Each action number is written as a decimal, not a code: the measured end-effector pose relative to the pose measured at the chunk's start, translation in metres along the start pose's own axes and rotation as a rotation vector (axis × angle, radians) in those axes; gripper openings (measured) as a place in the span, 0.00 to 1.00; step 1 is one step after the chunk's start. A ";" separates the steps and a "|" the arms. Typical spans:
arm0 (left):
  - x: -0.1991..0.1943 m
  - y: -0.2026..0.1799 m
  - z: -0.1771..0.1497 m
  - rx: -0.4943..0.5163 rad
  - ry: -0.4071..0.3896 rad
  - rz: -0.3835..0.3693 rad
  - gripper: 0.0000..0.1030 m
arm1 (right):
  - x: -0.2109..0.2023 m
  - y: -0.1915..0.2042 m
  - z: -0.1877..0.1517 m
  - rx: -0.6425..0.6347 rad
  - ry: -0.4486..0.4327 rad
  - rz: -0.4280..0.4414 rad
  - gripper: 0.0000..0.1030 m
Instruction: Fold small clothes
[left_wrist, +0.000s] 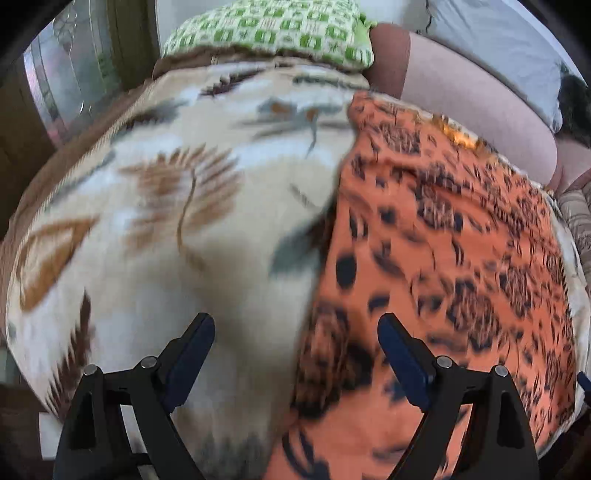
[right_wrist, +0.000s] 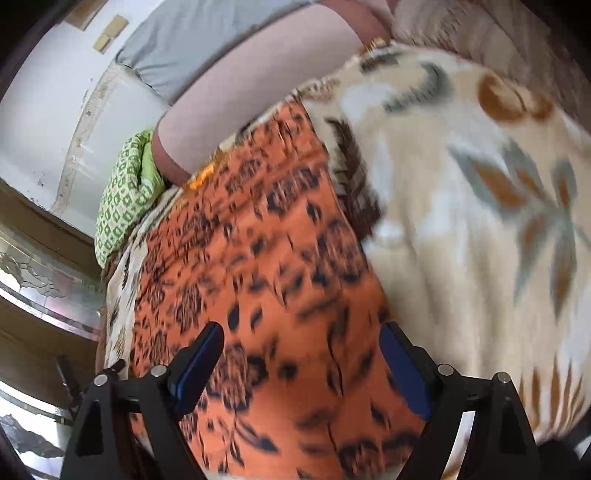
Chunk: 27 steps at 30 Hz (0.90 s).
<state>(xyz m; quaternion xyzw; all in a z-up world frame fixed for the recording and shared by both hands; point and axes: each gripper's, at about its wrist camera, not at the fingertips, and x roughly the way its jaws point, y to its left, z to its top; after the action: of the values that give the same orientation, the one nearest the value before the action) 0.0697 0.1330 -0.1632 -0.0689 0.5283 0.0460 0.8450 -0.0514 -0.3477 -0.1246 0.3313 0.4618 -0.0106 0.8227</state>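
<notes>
An orange garment with a dark brown floral print (left_wrist: 443, 258) lies flat on a cream blanket with brown and grey leaf patterns (left_wrist: 166, 206). In the left wrist view it covers the right half; its left edge runs down the middle. My left gripper (left_wrist: 295, 325) is open and empty, hovering over that left edge. In the right wrist view the garment (right_wrist: 266, 266) fills the middle and left, with the blanket (right_wrist: 461, 206) to its right. My right gripper (right_wrist: 301, 332) is open and empty just above the garment. Both views are motion-blurred.
A green-and-white patterned pillow (left_wrist: 273, 33) lies at the blanket's far end, also in the right wrist view (right_wrist: 125, 199). A pinkish bolster (left_wrist: 472, 96) and grey bedding (left_wrist: 498, 33) lie beyond the garment. A wooden glass-fronted cabinet (right_wrist: 40, 280) stands beside the bed.
</notes>
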 end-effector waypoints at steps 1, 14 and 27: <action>-0.002 -0.001 -0.007 0.011 0.006 0.006 0.87 | 0.003 -0.009 -0.006 0.022 0.029 -0.024 0.86; -0.044 0.020 -0.042 -0.073 -0.009 -0.080 0.87 | -0.029 -0.038 -0.014 0.099 0.019 0.033 0.86; -0.028 0.022 -0.065 -0.100 0.078 -0.006 0.87 | -0.010 -0.048 -0.025 0.125 0.118 0.063 0.45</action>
<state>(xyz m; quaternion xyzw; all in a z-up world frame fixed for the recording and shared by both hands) -0.0034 0.1441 -0.1678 -0.1144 0.5576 0.0668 0.8195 -0.0912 -0.3742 -0.1514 0.3963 0.4972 0.0063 0.7718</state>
